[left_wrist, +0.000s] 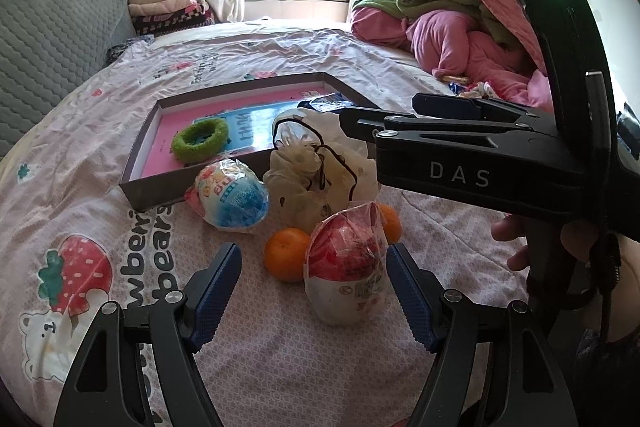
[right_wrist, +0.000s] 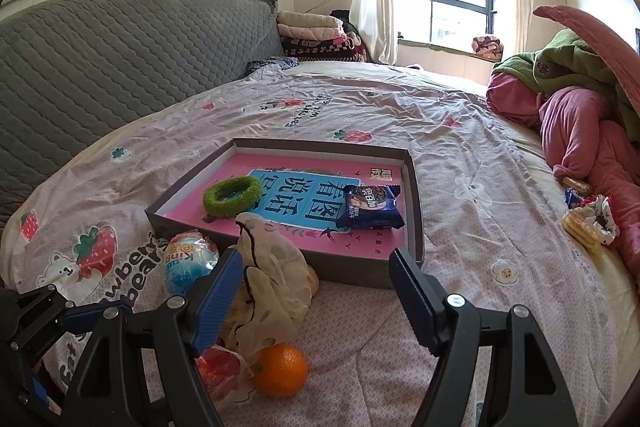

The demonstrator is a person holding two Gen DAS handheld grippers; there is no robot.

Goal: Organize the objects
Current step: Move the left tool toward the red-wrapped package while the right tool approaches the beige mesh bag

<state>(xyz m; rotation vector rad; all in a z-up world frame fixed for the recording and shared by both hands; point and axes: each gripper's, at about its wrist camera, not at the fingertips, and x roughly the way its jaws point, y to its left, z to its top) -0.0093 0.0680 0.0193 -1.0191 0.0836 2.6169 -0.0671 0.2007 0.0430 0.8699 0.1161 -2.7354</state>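
In the left wrist view my left gripper (left_wrist: 310, 259) stands open low over the bed. A red-and-white wrapped toy egg (left_wrist: 346, 267) stands between its fingers, close to the right pad; the left pad is well clear. An orange (left_wrist: 286, 255) lies beside the egg, a second orange (left_wrist: 390, 223) behind it. Further back are a blue wrapped egg (left_wrist: 232, 199) and a cream cloth bag (left_wrist: 316, 171) with a dark cord. My right gripper (right_wrist: 316, 259) is open, above the bag (right_wrist: 272, 287) and the near wall of a grey box (right_wrist: 352, 273).
The box holds a pink-and-blue book (right_wrist: 304, 199), a green fuzzy ring (right_wrist: 232, 195) and a dark biscuit packet (right_wrist: 370, 207). Pink and green bedding (right_wrist: 580, 115) is heaped on the right, with crackers (right_wrist: 580, 227) beside it. A grey quilted headboard (right_wrist: 120, 59) runs along the left.
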